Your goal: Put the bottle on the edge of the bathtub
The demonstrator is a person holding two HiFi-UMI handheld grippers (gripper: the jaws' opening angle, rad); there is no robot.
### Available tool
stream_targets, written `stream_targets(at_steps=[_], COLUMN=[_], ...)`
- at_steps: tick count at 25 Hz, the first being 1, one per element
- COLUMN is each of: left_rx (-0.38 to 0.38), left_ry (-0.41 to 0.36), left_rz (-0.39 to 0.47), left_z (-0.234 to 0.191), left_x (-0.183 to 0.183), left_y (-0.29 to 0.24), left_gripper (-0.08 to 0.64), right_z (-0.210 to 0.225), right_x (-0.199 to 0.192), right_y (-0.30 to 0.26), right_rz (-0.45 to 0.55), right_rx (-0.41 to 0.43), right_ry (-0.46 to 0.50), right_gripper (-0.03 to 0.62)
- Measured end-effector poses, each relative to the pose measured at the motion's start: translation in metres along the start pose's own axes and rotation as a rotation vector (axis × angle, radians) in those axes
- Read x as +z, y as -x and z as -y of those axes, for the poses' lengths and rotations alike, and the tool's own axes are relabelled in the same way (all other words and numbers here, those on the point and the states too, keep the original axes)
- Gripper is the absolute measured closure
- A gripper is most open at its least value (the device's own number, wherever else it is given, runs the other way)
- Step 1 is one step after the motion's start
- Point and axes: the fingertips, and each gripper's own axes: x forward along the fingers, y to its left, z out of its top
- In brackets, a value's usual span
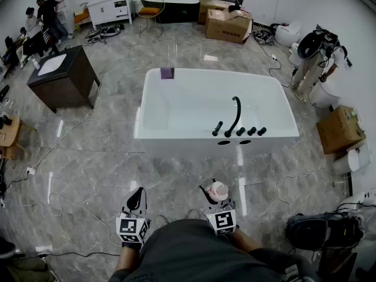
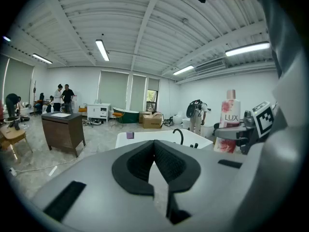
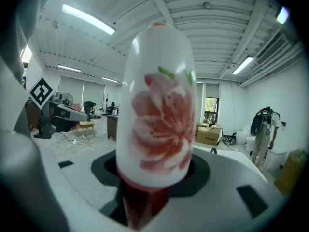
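Observation:
A white bottle (image 3: pixel 159 105) with a pink flower print and red base stands upright in my right gripper (image 1: pixel 212 194), which is shut on it. The same bottle (image 2: pixel 227 122) shows at the right of the left gripper view, and from above as a pink cap (image 1: pixel 218 189). My left gripper (image 1: pixel 135 201) is shut with nothing in it, low and left of the right one. The white bathtub (image 1: pixel 176 137) with a black faucet (image 1: pixel 235 115) lies ahead on the grey marble floor, its near edge a short way beyond both grippers.
A purple block (image 1: pixel 167 73) sits on the tub's far rim. A dark cabinet (image 1: pixel 61 78) stands at the left, cardboard boxes (image 1: pixel 228 22) at the back, another box (image 1: pixel 339 128) at right. Cables (image 1: pixel 64 207) trail across the floor. People (image 1: pixel 41 19) stand far left.

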Motion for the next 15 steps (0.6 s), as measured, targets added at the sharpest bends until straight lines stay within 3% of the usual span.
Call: stream_targets(at_steps=[15], left_rx=[-0.004], left_ry=[-0.013], left_rz=[-0.004], left_z=[0.013], left_x=[-0.005], left_y=[0.007], left_gripper=[0.560], right_z=[0.003], right_x=[-0.003], right_y=[0.014], right_rz=[0.016], right_rx=[-0.001], right_ry=[-0.001], right_gripper=[0.376])
